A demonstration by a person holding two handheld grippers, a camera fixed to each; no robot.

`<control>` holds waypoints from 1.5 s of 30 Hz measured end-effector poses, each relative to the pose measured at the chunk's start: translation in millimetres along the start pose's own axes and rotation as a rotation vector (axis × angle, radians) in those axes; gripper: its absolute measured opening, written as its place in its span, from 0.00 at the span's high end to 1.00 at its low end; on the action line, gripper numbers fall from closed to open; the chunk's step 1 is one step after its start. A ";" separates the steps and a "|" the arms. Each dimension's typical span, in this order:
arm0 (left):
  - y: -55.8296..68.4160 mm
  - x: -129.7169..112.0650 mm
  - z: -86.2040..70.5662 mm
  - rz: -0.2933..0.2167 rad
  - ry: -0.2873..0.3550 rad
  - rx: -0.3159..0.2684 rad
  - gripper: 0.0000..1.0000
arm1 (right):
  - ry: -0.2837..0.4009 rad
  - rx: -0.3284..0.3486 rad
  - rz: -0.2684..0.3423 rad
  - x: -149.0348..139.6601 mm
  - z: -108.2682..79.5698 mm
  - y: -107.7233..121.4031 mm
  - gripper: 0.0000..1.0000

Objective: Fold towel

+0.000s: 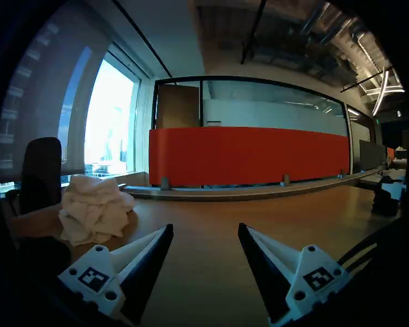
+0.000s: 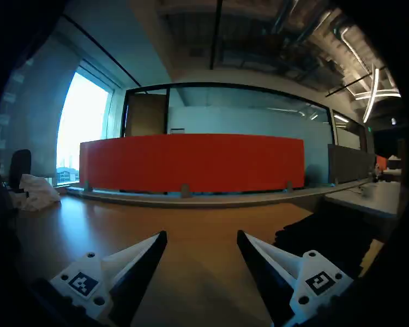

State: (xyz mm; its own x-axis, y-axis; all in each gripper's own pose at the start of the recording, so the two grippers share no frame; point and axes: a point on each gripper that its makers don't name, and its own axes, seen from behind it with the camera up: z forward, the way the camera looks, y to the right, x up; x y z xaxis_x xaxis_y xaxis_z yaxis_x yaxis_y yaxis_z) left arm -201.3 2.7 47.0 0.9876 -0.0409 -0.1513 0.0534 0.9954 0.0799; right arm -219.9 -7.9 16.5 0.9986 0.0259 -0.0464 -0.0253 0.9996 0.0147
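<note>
Left gripper view: a black chair (image 1: 41,169) stands far to the left of the red partition (image 1: 248,155), beside a bright window (image 1: 109,125). Just right of the chair, and to the left of the partition's left end, the towel (image 1: 95,210) lies on the wooden table (image 1: 215,250). It is white, unfolded and crumpled into a loose heap. In front of the partition's middle, low over the table, is the left gripper (image 1: 205,225). Its two white fingers are spread wide with bare wood between them, holding nothing, and it is apart from the towel. Past the partition's right end sit dark objects (image 1: 387,199), too dim to make out.

Right gripper view: the chair and the crumpled towel (image 2: 38,192) appear small, well to the left of the partition's left end. The right gripper (image 2: 202,233) hangs low over the table in front of the partition's middle. Its fingers are parted, with nothing between them. In front of the partition's right end, a dark shape (image 2: 330,234) lies on the table; what it is cannot be told.
</note>
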 end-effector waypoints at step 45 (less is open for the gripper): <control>-2.9 10.2 -4.7 0.000 -0.004 0.000 0.12 | 0.000 0.000 0.000 0.1 -0.7 -0.3 0.00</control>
State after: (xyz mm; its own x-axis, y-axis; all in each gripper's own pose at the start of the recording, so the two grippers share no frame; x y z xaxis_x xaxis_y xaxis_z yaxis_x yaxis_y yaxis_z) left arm -192.0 -0.2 40.7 0.9882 -0.0415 -0.1473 0.0537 0.9954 0.0795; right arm -219.8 -8.2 15.8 0.9986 0.0263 -0.0466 -0.0256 0.9996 0.0145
